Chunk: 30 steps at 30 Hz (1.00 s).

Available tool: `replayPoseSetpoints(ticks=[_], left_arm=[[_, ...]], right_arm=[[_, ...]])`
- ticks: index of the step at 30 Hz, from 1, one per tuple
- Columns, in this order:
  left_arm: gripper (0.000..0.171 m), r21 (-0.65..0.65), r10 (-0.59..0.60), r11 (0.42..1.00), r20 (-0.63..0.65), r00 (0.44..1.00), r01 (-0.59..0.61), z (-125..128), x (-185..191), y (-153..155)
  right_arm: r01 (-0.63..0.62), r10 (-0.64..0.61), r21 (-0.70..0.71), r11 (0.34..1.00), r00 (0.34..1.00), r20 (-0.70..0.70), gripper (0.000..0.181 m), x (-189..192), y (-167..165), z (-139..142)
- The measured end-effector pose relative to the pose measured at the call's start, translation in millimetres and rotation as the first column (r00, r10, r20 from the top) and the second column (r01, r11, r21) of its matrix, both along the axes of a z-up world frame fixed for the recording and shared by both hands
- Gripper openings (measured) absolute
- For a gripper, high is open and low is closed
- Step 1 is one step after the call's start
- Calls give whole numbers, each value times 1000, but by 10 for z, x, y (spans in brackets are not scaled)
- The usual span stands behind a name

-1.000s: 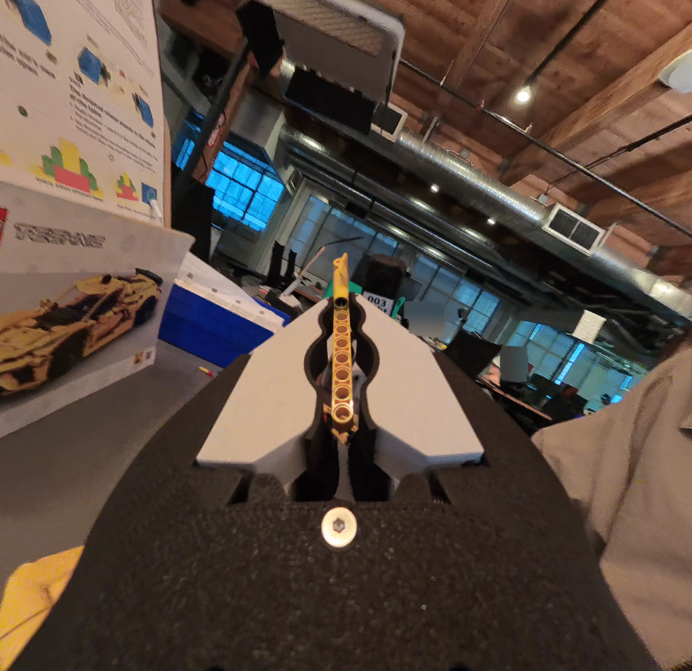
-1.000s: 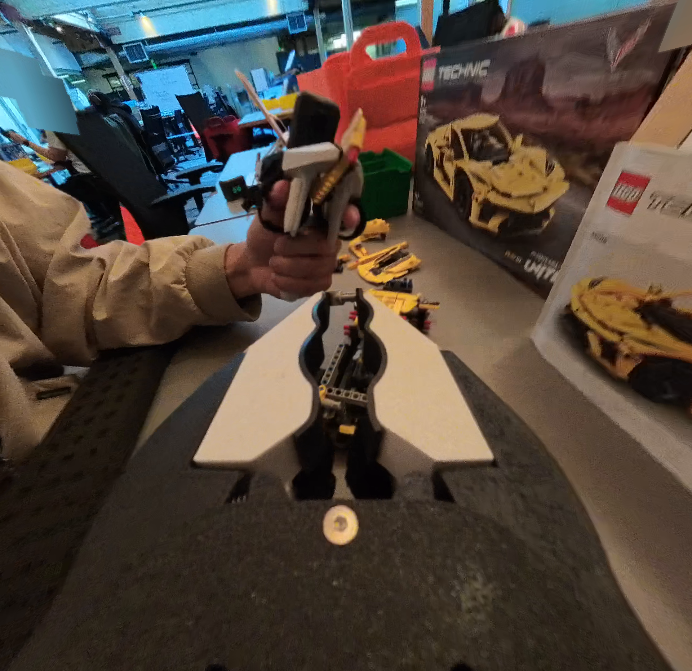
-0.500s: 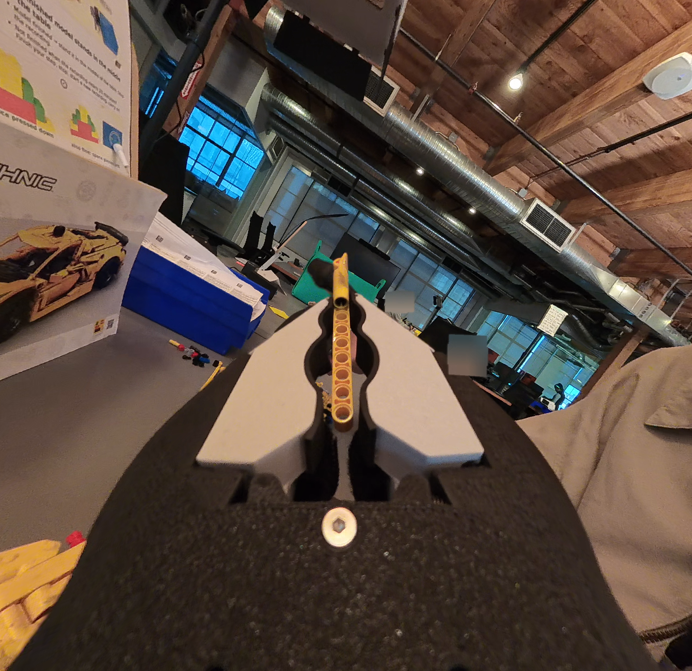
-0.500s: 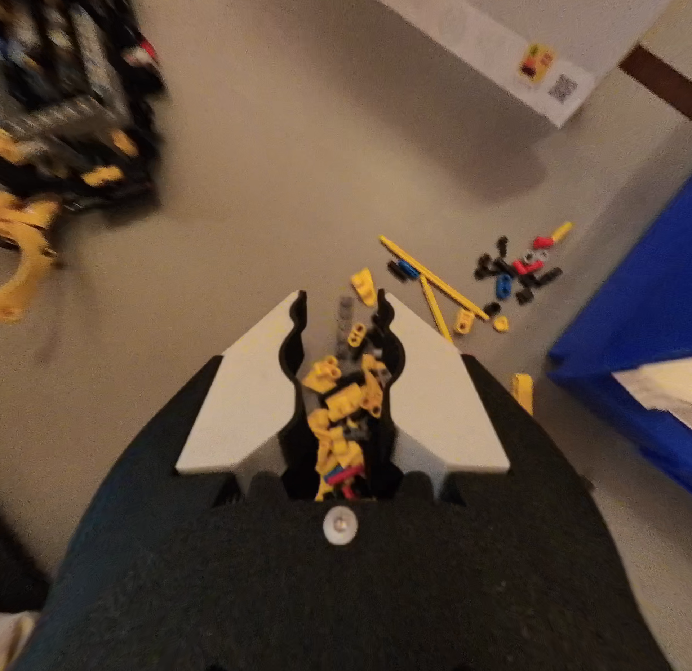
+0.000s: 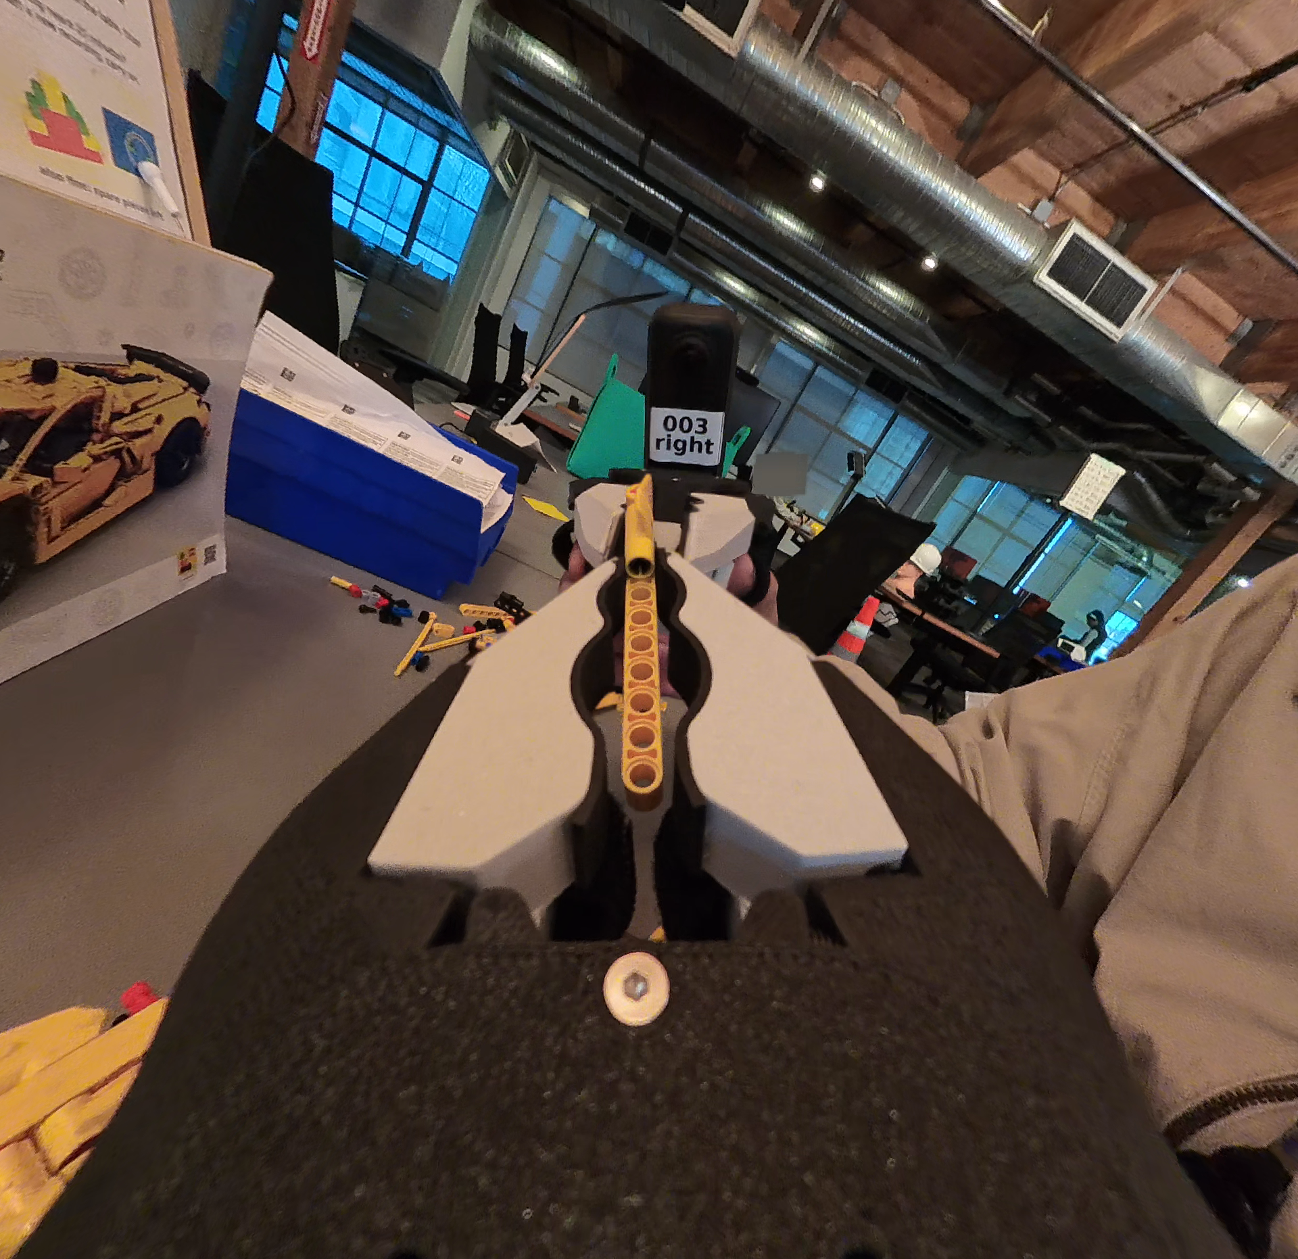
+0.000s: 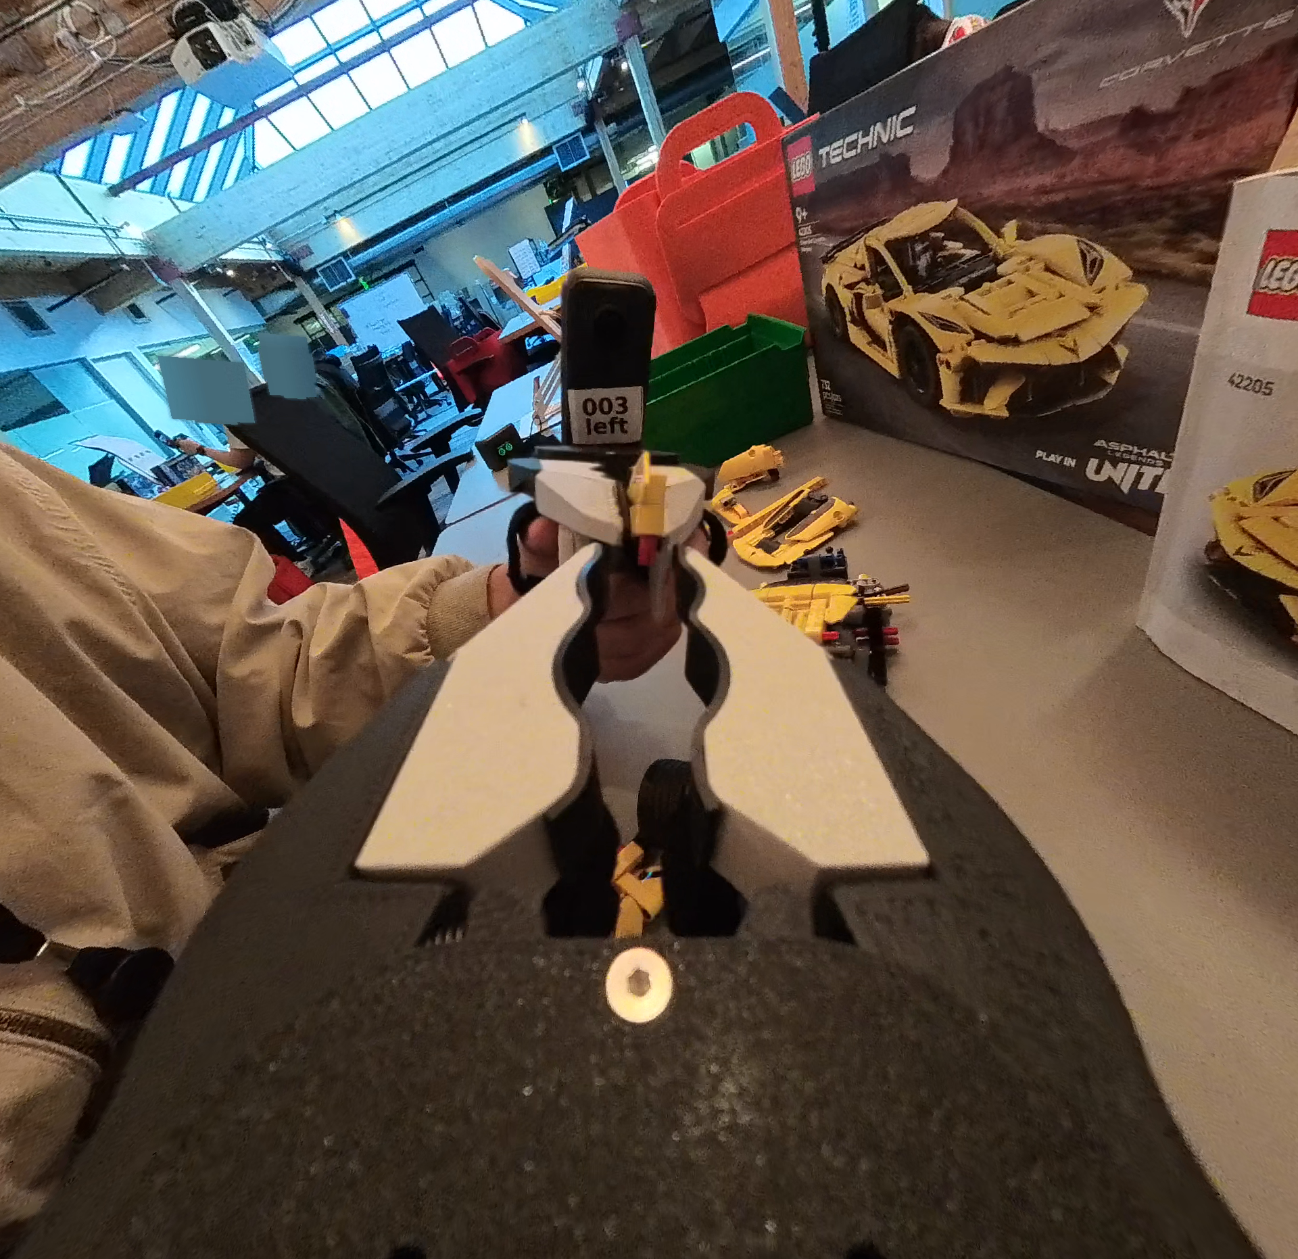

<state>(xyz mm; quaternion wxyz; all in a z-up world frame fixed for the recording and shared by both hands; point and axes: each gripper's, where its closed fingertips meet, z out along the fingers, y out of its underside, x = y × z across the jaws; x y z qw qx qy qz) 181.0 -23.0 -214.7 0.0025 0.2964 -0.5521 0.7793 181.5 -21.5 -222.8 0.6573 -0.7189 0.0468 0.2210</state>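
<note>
In the left wrist view my left gripper (image 5: 640,568) is shut on a long yellow beam with holes (image 5: 643,698), which sticks out forward past the fingertips. My right gripper (image 5: 660,523) faces it head-on, its grey fingers on either side of the beam's far tip. In the right wrist view my right gripper (image 6: 636,558) is open and holds nothing. The left gripper (image 6: 621,502), held in a hand, is just beyond its fingertips with the yellow beam (image 6: 646,505) seen end-on. I cannot tell whether the right fingers touch the beam.
On the grey table (image 5: 175,733) lie loose small parts (image 5: 435,628), yellow car body pieces (image 6: 787,509) and a partial assembly (image 6: 836,607). A blue bin (image 5: 365,495), a green bin (image 6: 730,389), an orange bag (image 6: 709,221), a car-picture box (image 6: 1018,277) and a booklet (image 6: 1250,452) stand around. My two grippers' fingertips are within a few centimetres of each other.
The right gripper pointed down over loose parts half a second ago; it has swung back up to face the left gripper. The left gripper has tilted down, still shut on the beam.
</note>
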Motion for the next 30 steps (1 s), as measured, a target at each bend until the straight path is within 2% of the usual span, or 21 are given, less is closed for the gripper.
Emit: replayPoseSetpoints(ticks=[5, 10, 13, 18, 24, 28, 30], left_arm=[[5, 4, -12, 1000, 0, 1000, 12, -11, -10, -33], [5, 99, 16, 995, 21, 1000, -18, -91, -3, -49], [6, 158, -6, 987, 37, 999, 0, -145, -46, -121], [6, 183, -57, 982, 45, 997, 48, -170, -123, -232], [5, 175, -53, 984, 80, 995, 39, -112, -132, -204], [6, 138, -21, 990, 85, 996, 9, -20, -103, -165], [7, 66, 6, 998, 82, 997, -12, 63, -90, -145]], right_arm=[[3, -2, -8, 1000, 1000, 21, 2, -7, -13, -20], [31, -31, 21, 999, 999, 8, 19, 64, -55, 19], [-2, 4, 56, 998, 999, -37, 20, 42, -78, 67], [-107, 107, 20, 994, 994, -35, 6, -132, -40, -22], [-133, 133, 23, 991, 991, -4, 6, -143, -30, 34], [-114, 124, 111, 987, 988, -90, 5, -116, 0, 128], [-103, 137, 196, 975, 976, -171, 6, -67, -9, 229]])
